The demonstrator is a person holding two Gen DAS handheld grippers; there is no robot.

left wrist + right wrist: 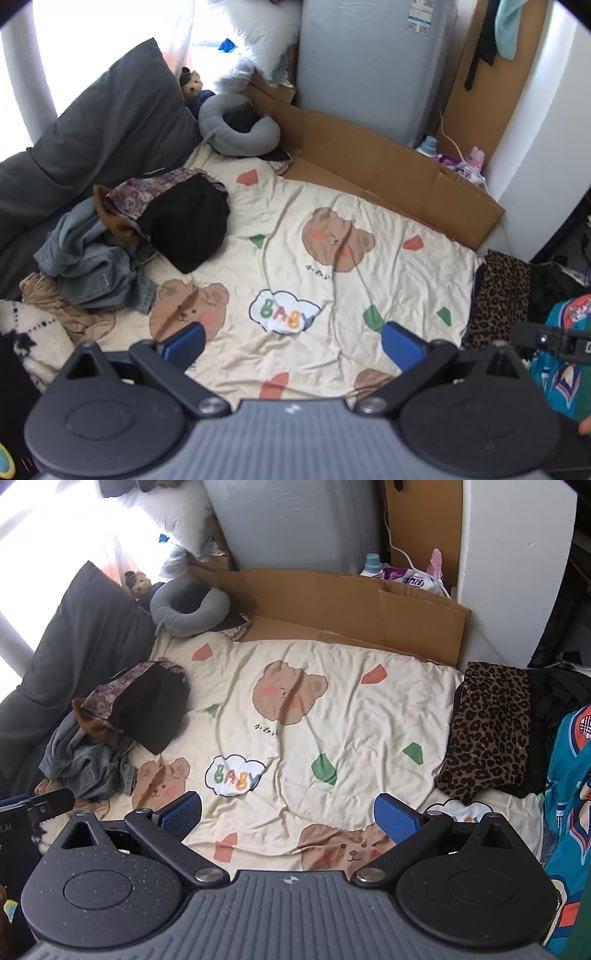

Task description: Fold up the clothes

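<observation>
A heap of unfolded clothes lies at the left of the bed: a black garment (188, 225) (151, 709), a paisley-patterned one (147, 188) (110, 694) and a grey-blue denim piece (88, 262) (85, 760). A folded leopard-print garment (487, 731) (498, 295) rests at the bed's right edge. My left gripper (293, 345) hovers open over the cream bear-print blanket (325, 206), holding nothing. My right gripper (288, 816) is also open and empty above the same blanket (332, 709). Neither touches any clothing.
A dark grey pillow (110, 122) and grey neck pillow (236, 129) sit at the head of the bed. Flattened cardboard (369, 162) lines the far side beside a grey appliance (369, 62). A person's teal printed top (569, 794) shows at the right.
</observation>
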